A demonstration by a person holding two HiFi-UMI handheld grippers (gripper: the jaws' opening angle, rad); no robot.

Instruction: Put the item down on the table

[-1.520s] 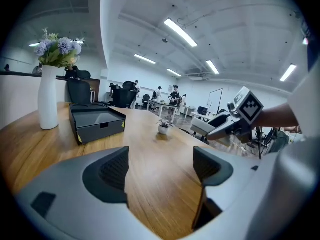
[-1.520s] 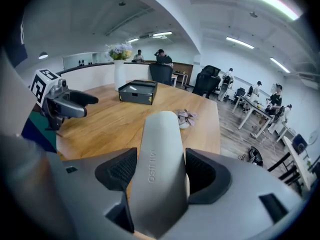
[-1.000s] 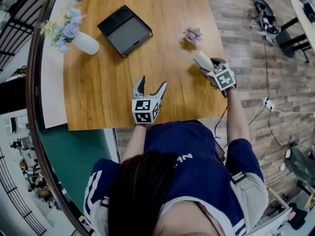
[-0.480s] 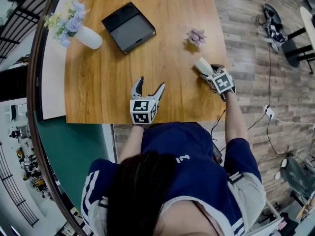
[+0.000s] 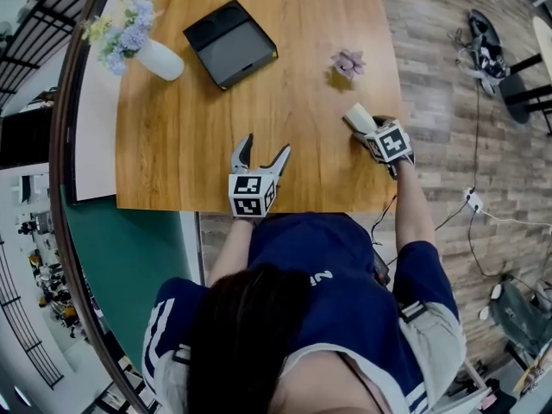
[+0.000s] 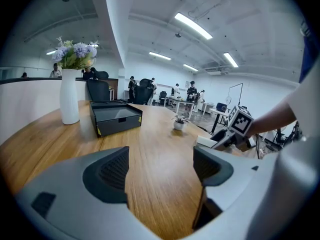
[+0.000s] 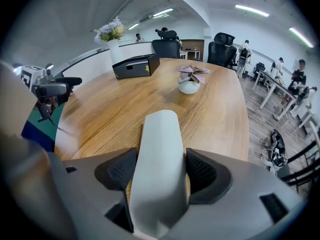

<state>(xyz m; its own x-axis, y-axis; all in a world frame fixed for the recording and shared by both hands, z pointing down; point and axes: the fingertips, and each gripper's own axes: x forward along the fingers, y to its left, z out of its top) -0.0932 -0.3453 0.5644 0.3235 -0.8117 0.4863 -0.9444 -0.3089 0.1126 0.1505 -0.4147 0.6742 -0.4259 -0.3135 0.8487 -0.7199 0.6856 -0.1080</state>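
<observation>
A pale grey, elongated rounded item (image 7: 159,154) sticks out forward from between the pads of my right gripper (image 7: 156,171), which is shut on it. From the head view, the item (image 5: 356,116) and right gripper (image 5: 366,128) are low over the wooden table (image 5: 198,145) near its right edge, below the little plant. Whether the item touches the wood I cannot tell. My left gripper (image 5: 265,147) hovers at the table's near edge, open with nothing in it; the left gripper view shows bare wood between its pads (image 6: 112,171).
A black box (image 5: 230,43) lies at the back of the table. A white vase of flowers (image 5: 159,59) stands at the back left. A small potted plant (image 5: 348,63) sits just beyond the item. Cables (image 5: 470,198) lie on the floor to the right.
The right gripper with the item has drifted slightly toward me, away from the little plant. The left gripper has stayed where it was.
</observation>
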